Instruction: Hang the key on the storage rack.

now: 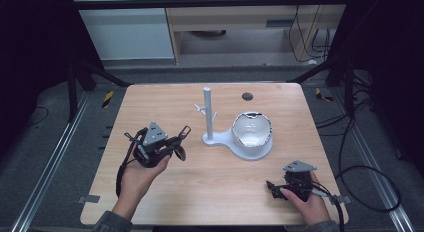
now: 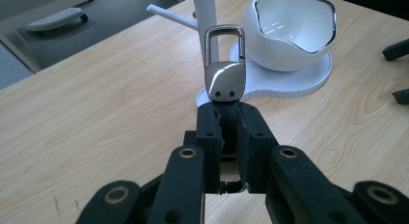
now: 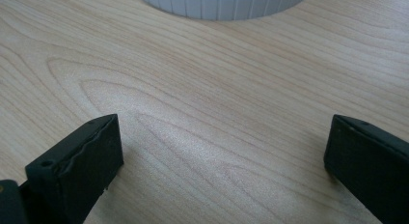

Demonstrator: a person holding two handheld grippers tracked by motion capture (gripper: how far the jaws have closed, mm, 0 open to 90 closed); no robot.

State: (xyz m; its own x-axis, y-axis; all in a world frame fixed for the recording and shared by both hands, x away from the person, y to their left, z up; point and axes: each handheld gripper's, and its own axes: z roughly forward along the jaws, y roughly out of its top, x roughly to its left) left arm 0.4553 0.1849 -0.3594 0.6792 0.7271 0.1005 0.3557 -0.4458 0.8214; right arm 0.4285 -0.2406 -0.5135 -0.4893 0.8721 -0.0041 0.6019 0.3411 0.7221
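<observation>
A metal keyring clasp [image 2: 224, 64] is held upright, loop uppermost, in the closed left claw [image 2: 226, 118] above the bench [image 1: 165, 107]. The white stand [image 1: 208, 114] with its side pegs is seen straight ahead, nearer this claw. The right claw [image 3: 222, 161] is held wide, empty, low over the bench.

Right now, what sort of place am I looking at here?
Probably a lab recording station, not a home: a bare wooden table in a dark metal frame, loose cables on the floor, and a person working handheld grippers, the left gripper holding a metal clasp.
</observation>
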